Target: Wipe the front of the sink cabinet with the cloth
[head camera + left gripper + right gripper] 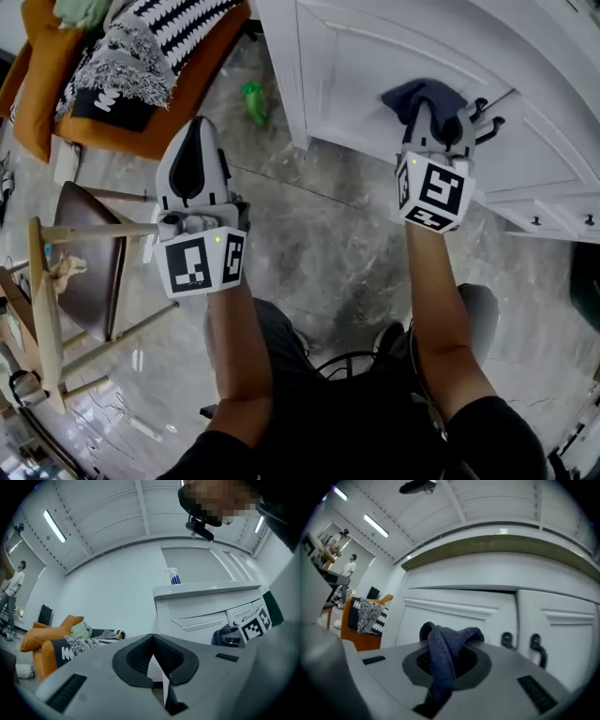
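- Your right gripper (446, 663) has its jaws clamped on the dark blue knitted cloth (443, 651); the grip takes the cloth in a folded strip, so a thick wad stands out past the jaw tips to do the wiping.
- The cloth's long axis runs along the jaws; its bunched end points forward at the white panelled cabinet door (454, 618), and the thinner tail trails back between the jaws toward you.
- In the head view the wad lies over the door's face just left of the pair of black door handles (487, 117); it looks pressed to the panel, though you cannot confirm contact from here.
- Holding the gripper square to the door keeps the wad, not the hard jaw tips, against the paint; that seems to be the reason for this angle.
- Your left gripper (157, 667) has its jaws drawn nearly together with only a thin sliver between them; nothing is in them; it hangs back over the grey marbled floor (319, 244), well apart from the cabinet, so it is out of the wiping path.
- Beside it stands a wooden chair with a brown seat (89, 272).
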A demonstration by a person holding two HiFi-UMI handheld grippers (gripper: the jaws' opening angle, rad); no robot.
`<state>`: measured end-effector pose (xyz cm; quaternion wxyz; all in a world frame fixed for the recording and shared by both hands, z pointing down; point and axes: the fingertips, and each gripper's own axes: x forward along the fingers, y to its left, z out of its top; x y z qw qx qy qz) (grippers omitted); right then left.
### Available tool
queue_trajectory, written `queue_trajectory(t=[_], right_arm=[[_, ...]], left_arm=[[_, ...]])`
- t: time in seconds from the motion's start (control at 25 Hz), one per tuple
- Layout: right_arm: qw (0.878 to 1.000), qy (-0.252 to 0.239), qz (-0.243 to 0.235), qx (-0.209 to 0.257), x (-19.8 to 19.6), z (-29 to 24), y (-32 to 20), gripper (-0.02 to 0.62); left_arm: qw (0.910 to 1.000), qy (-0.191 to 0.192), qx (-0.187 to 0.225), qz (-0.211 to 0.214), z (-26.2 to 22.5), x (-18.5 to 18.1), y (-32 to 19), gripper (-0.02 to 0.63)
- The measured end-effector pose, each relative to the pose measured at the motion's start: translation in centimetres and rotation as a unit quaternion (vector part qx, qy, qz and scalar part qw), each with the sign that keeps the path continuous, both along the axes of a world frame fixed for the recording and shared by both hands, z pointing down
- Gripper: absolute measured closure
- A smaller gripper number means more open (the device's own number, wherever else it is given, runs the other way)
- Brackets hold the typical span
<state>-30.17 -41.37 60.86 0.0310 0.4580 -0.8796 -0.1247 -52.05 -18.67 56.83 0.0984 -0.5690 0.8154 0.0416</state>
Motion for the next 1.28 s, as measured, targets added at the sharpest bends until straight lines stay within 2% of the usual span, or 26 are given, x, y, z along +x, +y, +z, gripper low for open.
queue_trajectory(t=[0.16, 0.24, 0.32, 0.4, 0.48, 0.6, 0.68, 0.76, 0.84, 0.96, 1.04, 1.12, 1.2, 1.28], right_arm=[[0.996, 0.052, -0.074, 0.026, -8.7, 2.2, 2.7, 0.574], [0.992, 0.068, -0.104, -0.004, -11.8, 5.7, 3.8, 0.574], [0.989, 0.08, -0.113, -0.048, -12.7, 10.4, 4.0, 0.574], [0.988, 0.093, -0.096, -0.082, -10.7, 14.5, 3.4, 0.574], [0.985, 0.112, -0.069, -0.108, -7.2, 18.1, 2.3, 0.574], [0.981, 0.155, -0.026, -0.116, -1.9, 22.5, 0.6, 0.574], [0.976, 0.168, 0.008, -0.141, 1.0, 25.3, -0.1, 0.574], [0.967, 0.165, 0.041, -0.191, 2.7, 28.2, -0.5, 0.574], [0.96, 0.168, 0.042, -0.222, 1.7, 29.9, -0.4, 0.574], [0.961, 0.18, -0.016, -0.212, -4.4, 28.8, 1.1, 0.574], [0.965, 0.183, -0.072, -0.171, -9.4, 26.0, 2.7, 0.574], [0.97, 0.158, -0.116, -0.146, -13.1, 22.7, 3.9, 0.574], [0.975, 0.109, -0.13, -0.146, -14.2, 19.3, 4.3, 0.574], [0.981, 0.061, -0.12, -0.137, -12.8, 15.4, 3.9, 0.574]], left_arm=[[0.9998, -0.009, -0.016, 0.005, 0.0, 1.0, 0.7, 0.602], [0.9998, -0.011, -0.016, -0.001, 0.1, 0.7, 1.3, 0.601], [0.9998, -0.013, -0.014, -0.008, 0.3, 0.4, 2.1, 0.601], [0.9997, -0.019, -0.013, -0.01, 0.2, 0.4, 2.7, 0.601], [0.9997, -0.019, -0.015, -0.009, 0.3, 0.3, 3.2, 0.603], [0.9997, -0.015, -0.017, -0.006, 0.5, 0.4, 3.9, 0.602], [0.9998, -0.014, -0.013, -0.004, 0.5, 0.5, 4.3, 0.602], [0.9999, -0.012, -0.008, 0.0, 0.4, 0.6, 4.4, 0.602], [0.9999, -0.014, -0.007, 0.005, 0.4, 0.8, 4.4, 0.603], [0.9997, -0.02, -0.009, 0.011, 0.3, 1.3, 4.4, 0.602], [0.9996, -0.023, -0.012, 0.012, 0.4, 1.5, 4.4, 0.601], [0.9997, -0.021, -0.008, 0.009, 0.2, 1.3, 4.6, 0.602], [0.9998, -0.018, 0.002, 0.004, -0.2, 1.1, 4.9, 0.602], [0.9998, -0.014, 0.012, 0.002, -0.6, 0.9, 4.9, 0.602]])
